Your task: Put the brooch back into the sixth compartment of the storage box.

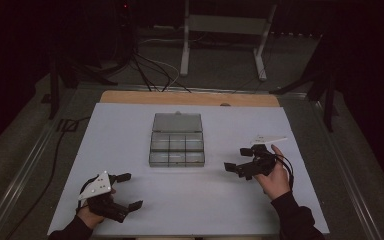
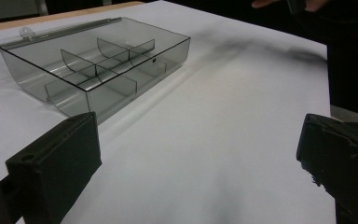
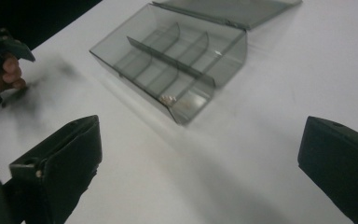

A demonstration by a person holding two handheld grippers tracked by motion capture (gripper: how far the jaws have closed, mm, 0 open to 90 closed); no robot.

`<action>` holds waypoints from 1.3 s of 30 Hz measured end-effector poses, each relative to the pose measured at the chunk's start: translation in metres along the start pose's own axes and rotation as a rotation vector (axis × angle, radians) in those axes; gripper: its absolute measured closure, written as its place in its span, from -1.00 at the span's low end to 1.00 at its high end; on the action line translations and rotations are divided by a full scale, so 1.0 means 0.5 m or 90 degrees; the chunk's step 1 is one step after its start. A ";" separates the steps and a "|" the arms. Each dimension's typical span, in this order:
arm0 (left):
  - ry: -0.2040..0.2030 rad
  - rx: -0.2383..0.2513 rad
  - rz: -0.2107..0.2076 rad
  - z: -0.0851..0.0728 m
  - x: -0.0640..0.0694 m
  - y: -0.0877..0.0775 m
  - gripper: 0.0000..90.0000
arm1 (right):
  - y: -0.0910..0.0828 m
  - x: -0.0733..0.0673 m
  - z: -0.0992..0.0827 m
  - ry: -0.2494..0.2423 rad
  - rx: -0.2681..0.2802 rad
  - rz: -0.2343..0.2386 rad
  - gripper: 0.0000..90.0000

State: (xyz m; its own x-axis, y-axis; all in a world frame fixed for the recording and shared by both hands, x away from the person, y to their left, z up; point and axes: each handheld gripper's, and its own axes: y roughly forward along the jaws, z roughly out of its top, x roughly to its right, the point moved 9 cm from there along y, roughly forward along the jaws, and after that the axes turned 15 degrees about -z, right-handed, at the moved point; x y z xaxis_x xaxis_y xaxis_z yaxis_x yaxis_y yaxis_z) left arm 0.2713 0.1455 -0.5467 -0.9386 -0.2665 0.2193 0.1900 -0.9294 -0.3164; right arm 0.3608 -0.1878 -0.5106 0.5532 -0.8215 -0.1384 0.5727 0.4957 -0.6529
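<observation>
Hand-held grippers agape — clear divided box (image 1: 177, 145) lid-open, tiny object inside.

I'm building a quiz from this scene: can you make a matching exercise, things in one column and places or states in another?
Things:
1. clear grey plastic compartment box
2. flat clear box lid
3. left tongs
4. right tongs

Places or states:
A. open, at the table's near-left corner
B. folded back, lying flat behind the box
C. mid-table, divided into six sections
D. open, right of the box

Pairs: 1-C, 2-B, 3-A, 4-D
</observation>
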 end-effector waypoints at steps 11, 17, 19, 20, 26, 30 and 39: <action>0.000 -0.001 -0.001 0.000 0.001 0.001 -0.98 | -0.031 0.031 -0.090 0.012 -0.012 -0.007 -1.00; 0.003 -0.004 0.001 -0.001 0.001 0.002 -0.98 | -0.044 0.037 -0.132 0.015 -0.021 -0.018 -1.00; 0.003 -0.005 0.000 -0.001 0.002 0.002 -0.98 | -0.051 0.037 -0.152 0.024 -0.030 -0.011 -1.00; 0.002 -0.004 -0.001 -0.001 0.002 0.002 -0.98 | -0.054 0.038 -0.159 0.022 -0.031 -0.013 -1.00; 0.002 -0.004 -0.001 -0.001 0.002 0.002 -0.98 | -0.072 0.039 -0.187 0.023 -0.030 -0.009 -1.00; 0.003 -0.006 -0.001 -0.002 0.002 0.002 -0.98 | -0.086 0.045 -0.200 0.029 -0.023 -0.013 -1.00; 0.002 -0.004 -0.001 -0.001 0.001 0.002 -0.98 | -0.103 0.061 -0.214 0.046 -0.008 -0.022 -1.00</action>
State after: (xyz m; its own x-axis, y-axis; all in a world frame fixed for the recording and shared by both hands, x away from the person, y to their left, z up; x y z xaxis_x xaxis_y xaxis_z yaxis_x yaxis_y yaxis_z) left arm 0.2708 0.1443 -0.5473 -0.9397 -0.2637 0.2177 0.1861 -0.9285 -0.3214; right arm 0.2836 -0.2685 -0.5607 0.4877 -0.8565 -0.1690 0.5833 0.4637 -0.6669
